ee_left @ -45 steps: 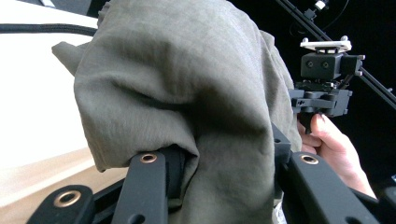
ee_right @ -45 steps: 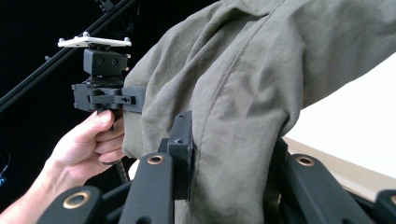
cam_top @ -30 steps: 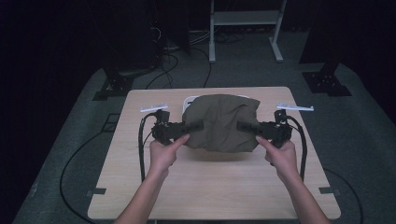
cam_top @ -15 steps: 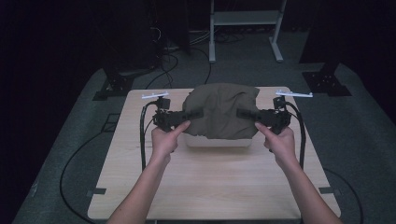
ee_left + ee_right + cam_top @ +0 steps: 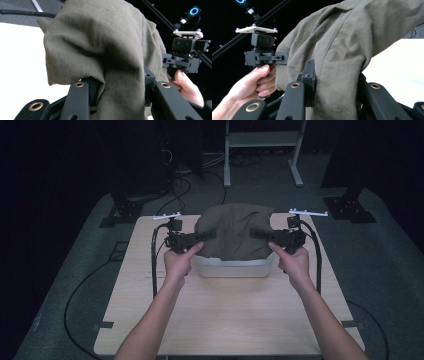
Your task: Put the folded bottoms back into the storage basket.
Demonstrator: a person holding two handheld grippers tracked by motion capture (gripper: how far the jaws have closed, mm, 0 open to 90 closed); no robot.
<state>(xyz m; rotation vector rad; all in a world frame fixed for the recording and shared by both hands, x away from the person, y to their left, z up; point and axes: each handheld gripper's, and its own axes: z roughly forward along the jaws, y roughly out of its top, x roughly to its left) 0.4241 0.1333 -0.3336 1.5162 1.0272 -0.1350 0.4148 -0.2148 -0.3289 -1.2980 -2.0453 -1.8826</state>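
Note:
An olive-green cloth (image 5: 234, 231) hangs bunched between both grippers, above a white plastic tub (image 5: 233, 267) on the wooden table (image 5: 225, 320). My left gripper (image 5: 205, 236) is shut on the cloth's left side. In the left gripper view the cloth (image 5: 100, 50) drapes over and between the black jaws. My right gripper (image 5: 256, 233) is shut on the cloth's right side. In the right gripper view a fold of the cloth (image 5: 342, 57) with a seam is pinched between the jaws. The cloth's lower edge hides the tub's inside.
Black cables (image 5: 155, 250) loop down from each gripper onto the table. Behind the table stand a white metal frame (image 5: 262, 150) and dark stand bases (image 5: 350, 207) on the grey floor. The table's near half (image 5: 225, 320) is bare wood.
Both grippers have carried the cloth away from the person, toward the table's far edge, and the white tub beneath it has come into view.

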